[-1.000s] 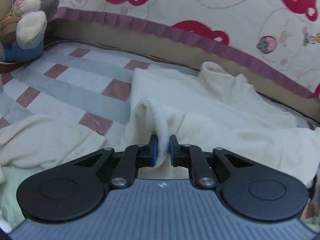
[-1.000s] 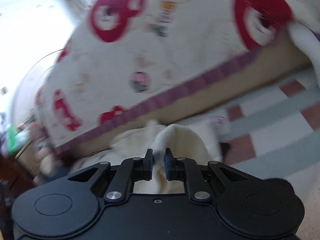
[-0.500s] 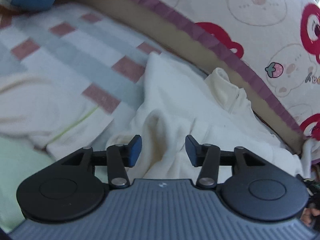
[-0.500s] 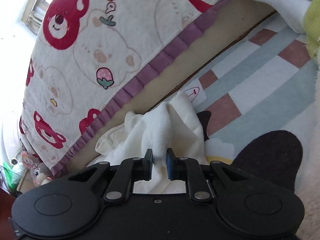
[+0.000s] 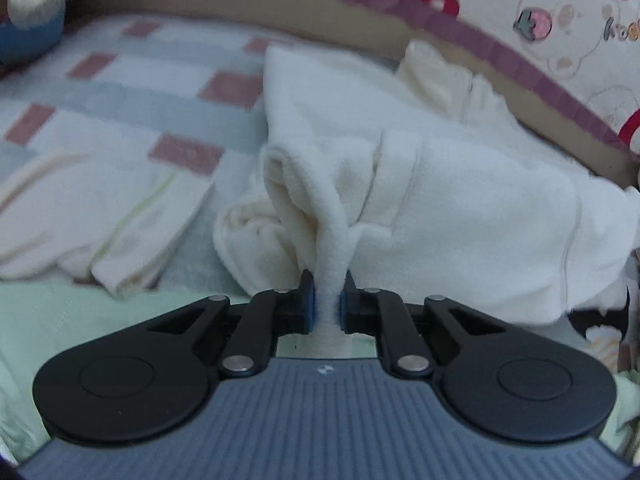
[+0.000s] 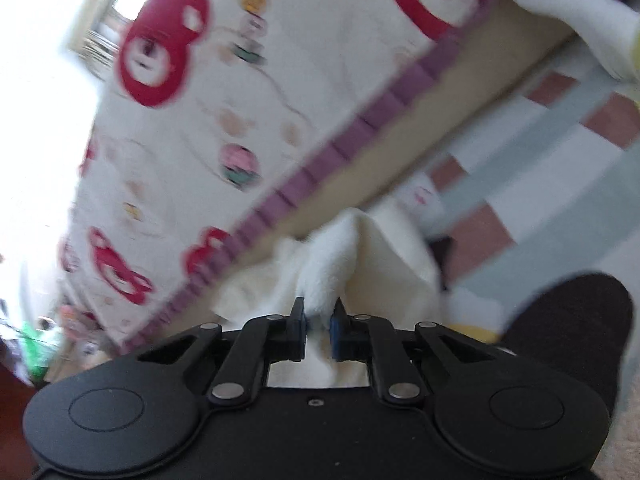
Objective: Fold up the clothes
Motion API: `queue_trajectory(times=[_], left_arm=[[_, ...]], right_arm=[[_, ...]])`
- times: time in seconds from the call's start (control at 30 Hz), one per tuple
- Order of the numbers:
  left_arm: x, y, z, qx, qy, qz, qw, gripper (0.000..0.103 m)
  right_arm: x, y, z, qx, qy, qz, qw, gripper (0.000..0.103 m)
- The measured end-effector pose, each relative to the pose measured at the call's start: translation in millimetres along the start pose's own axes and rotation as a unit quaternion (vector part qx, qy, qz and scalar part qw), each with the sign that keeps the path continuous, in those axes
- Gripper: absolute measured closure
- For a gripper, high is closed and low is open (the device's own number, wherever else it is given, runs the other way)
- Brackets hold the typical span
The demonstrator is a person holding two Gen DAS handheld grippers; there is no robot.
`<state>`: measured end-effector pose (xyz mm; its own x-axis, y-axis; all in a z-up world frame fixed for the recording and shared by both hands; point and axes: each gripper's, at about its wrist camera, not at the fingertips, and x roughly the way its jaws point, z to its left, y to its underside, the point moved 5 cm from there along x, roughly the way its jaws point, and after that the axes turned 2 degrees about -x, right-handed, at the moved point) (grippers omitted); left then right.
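On the checked blanket (image 5: pixel 120 92) lies a soft, fluffy cream top (image 5: pixel 460 208), bunched in thick folds. The left hand-held gripper (image 5: pixel 327 304) is closing, and its blue pads pinch a fold of the top. The right hand-held gripper (image 6: pixel 318 326) squeezes another fluffy fold of the top (image 6: pixel 332 264) tight. Behind is a sheet (image 5: pixel 580 20) with red bears, a strawberry and blurry letters, maybe "koa". It has a purple frilly edge. A thin white cloth (image 5: pixel 100 204) lies beside the top.
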<state>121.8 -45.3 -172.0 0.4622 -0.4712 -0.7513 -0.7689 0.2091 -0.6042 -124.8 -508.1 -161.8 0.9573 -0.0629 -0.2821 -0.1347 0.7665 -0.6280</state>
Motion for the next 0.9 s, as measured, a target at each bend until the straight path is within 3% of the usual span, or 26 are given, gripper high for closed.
queue_trajectory(times=[0.13,0.23,0.3,0.43,0.5,0.57,0.73,0.83,0.9], left_arm=[[-30.8,-20.7,2.0,-0.024,0.028,-0.075,0.9965,0.092],[-41.5,-17.2,-0.5,-0.014,0.030,-0.097,0.9947,0.092],[-34.7,-5.2,-2.3,0.000,0.011,-0.074,0.9972,0.092],[-19.6,10.0,10.9,-0.044,0.006,-0.020,0.9988,0.089],[-19.9,13.2,19.1,-0.074,0.012,-0.009,0.9971,0.081],[-24.5,17.1,24.2,-0.100,0.017,-0.006,0.9948,0.060],[-26.1,35.4,26.1,-0.133,0.036,0.021,0.9903,0.049],[-20.6,45.1,17.0,-0.121,0.038,0.041,0.9911,0.035],[-16.1,48.1,10.9,-0.106,0.033,0.039,0.9931,0.035]], right_arm=[[-28.9,-13.5,37.1,-0.017,-0.050,-0.032,0.998,0.089],[-43.7,-11.1,55.4,-0.053,-0.051,-0.031,0.997,0.089],[-51.4,-7.1,62.9,-0.078,-0.042,-0.029,0.996,0.089],[-52.0,-1.9,57.4,-0.078,-0.017,-0.023,0.997,0.089],[-51.1,-0.3,51.4,-0.066,-0.007,-0.022,0.998,0.089],[-51.6,1.7,45.3,-0.057,0.000,-0.021,0.998,0.089],[-50.7,2.0,35.8,-0.052,0.004,-0.010,0.999,0.089],[-49.6,0.7,37.5,-0.058,0.002,-0.009,0.998,0.089],[-48.1,0.5,39.1,-0.062,0.000,-0.005,0.998,0.089]])
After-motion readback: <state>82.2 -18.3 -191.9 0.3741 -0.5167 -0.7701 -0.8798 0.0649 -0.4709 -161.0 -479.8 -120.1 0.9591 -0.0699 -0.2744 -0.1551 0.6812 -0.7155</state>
